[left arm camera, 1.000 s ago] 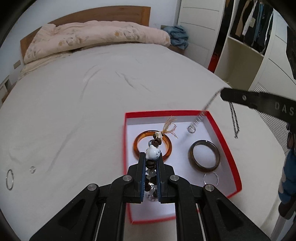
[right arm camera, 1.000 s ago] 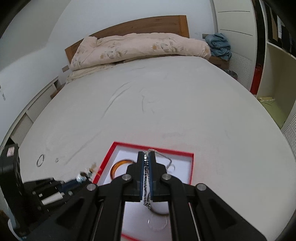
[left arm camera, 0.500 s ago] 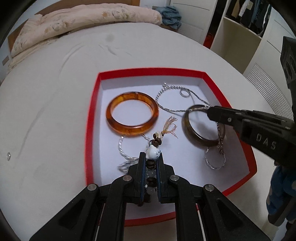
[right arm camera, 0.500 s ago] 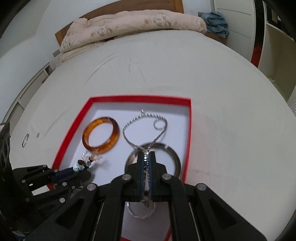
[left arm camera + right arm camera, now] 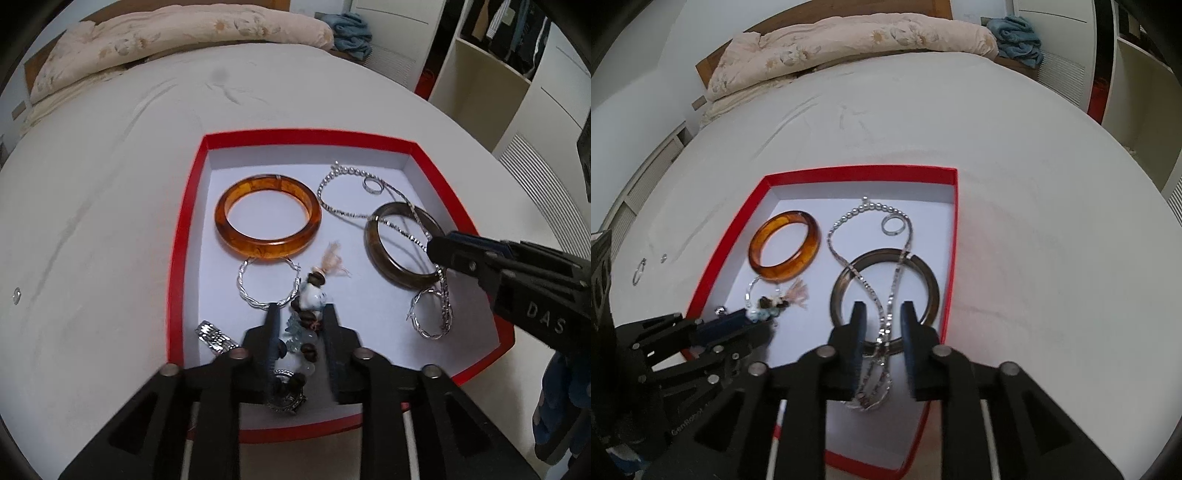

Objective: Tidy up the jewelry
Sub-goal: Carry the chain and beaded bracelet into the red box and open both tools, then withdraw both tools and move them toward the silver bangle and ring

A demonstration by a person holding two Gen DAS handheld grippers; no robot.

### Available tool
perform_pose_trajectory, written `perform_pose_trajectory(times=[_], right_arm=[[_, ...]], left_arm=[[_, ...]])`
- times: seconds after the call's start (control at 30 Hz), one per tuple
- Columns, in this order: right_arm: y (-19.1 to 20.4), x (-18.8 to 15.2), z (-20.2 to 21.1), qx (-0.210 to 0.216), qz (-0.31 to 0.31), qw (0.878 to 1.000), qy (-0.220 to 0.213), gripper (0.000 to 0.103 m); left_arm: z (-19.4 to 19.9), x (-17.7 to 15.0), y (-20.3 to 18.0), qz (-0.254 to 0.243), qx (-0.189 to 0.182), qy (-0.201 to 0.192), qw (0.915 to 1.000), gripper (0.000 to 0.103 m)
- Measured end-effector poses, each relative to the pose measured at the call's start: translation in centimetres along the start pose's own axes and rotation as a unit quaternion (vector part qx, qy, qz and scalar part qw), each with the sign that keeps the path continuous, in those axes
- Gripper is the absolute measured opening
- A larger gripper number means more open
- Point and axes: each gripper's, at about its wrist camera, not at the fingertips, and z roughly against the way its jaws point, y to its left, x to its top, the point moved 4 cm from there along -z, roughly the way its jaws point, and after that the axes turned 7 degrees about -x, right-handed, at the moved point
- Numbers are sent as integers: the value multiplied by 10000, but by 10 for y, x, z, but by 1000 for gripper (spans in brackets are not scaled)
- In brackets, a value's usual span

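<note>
Both tools are spread and grip nothing. The left tool stands over the near part of the red tray with the beaded bracelet lying loose between its jaws; the right tool stands over the tray's right side with the silver chain necklace lying slack between its jaws. Risk 1: the necklace is draped across the dark bangle, so withdrawing the right tool at a low angle could snag a strand and drag chain and bangle together, possibly over the tray wall. Risk 2: the bracelet's tassel and beads lie against a twisted silver hoop and above a watch; a jaw catching the cord could tangle these pieces. Risk 3: both tools work in one tray and could collide if moved inward. Count inside the tray: one amber bangle, one dark bangle, one chain necklace, one beaded bracelet, one small ring, one watch, and two twisted silver hoops, the second near the right wall. Count on the bed outside the tray: one thin hoop and one small stud, not yet collected.
</note>
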Motion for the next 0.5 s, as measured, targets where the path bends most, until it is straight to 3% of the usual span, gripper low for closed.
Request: perform_pose_trajectory(times=[0.13, 0.5], right_arm=[[3, -2, 13, -21, 20, 10000, -54, 28], [6, -6, 73, -88, 40, 9994, -318, 29]], left_arm=[[13, 3, -1, -15, 8, -93, 10000, 30], [70, 7, -15, -70, 120, -493, 9987, 43]])
